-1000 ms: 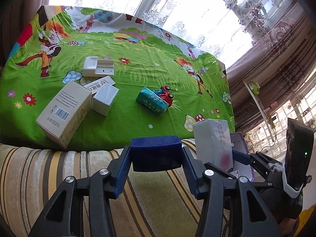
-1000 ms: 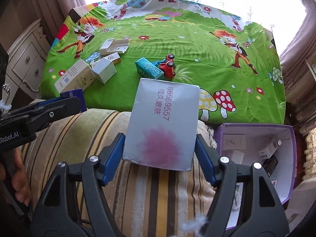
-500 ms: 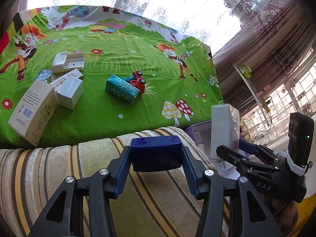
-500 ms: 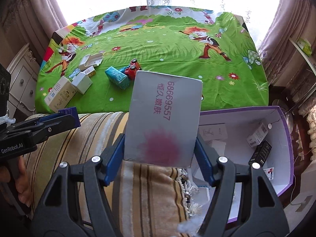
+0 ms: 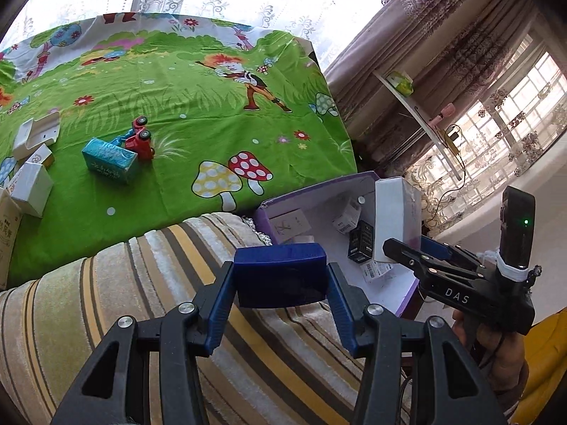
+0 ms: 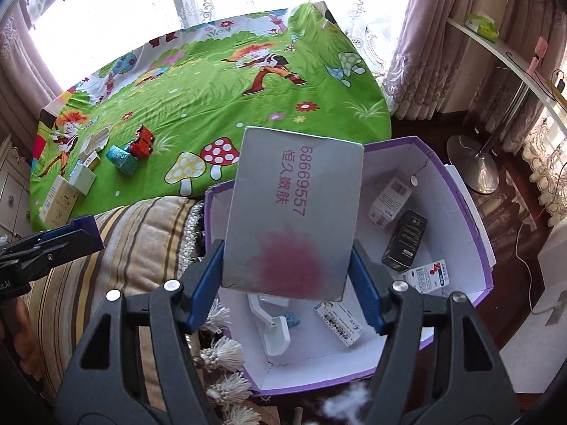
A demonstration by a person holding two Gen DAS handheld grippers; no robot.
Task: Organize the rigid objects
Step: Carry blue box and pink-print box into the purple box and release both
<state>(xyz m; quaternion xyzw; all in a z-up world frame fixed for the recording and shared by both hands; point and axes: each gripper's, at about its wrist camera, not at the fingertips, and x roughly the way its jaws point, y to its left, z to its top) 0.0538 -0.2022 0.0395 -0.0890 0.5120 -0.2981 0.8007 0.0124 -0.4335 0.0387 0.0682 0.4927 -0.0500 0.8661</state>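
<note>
My right gripper (image 6: pixel 287 276) is clamped on a grey box (image 6: pixel 294 209), its blue pads pressing both side edges; the box has pink characters, the digits 68669557 and a magenta blot on the face toward the camera. I hold it above the purple bin (image 6: pixel 475 219), over the bin's left part, tilted a little. In the left wrist view the same grey box (image 5: pixel 397 219) stands upright over the bin (image 5: pixel 319 186), the right gripper (image 5: pixel 400 253) coming in from the right. Inside the bin I see a black box (image 6: pixel 404 241), a white box (image 6: pixel 389 198) beside it near the far wall, a small carton (image 6: pixel 427 277) with a red mark, another printed carton (image 6: pixel 338 323) near the front wall, and a white plastic piece (image 6: pixel 273 329) lying on the floor (partly hidden under the grey box). My left gripper (image 5: pixel 280 276) grips a dark blue block (image 5: pixel 281 272) between its pads, held over the striped cushion (image 5: pixel 141 283). The cushion sits against the green cloth (image 5: pixel 212 106), and the bin stands just beside the cushion's fringed end. On the cloth I see a teal box (image 5: pixel 110 159) touching a red toy car (image 5: pixel 141 140), and further left a cluster of white boxes (image 5: pixel 32 187), well apart from the bin.
</note>
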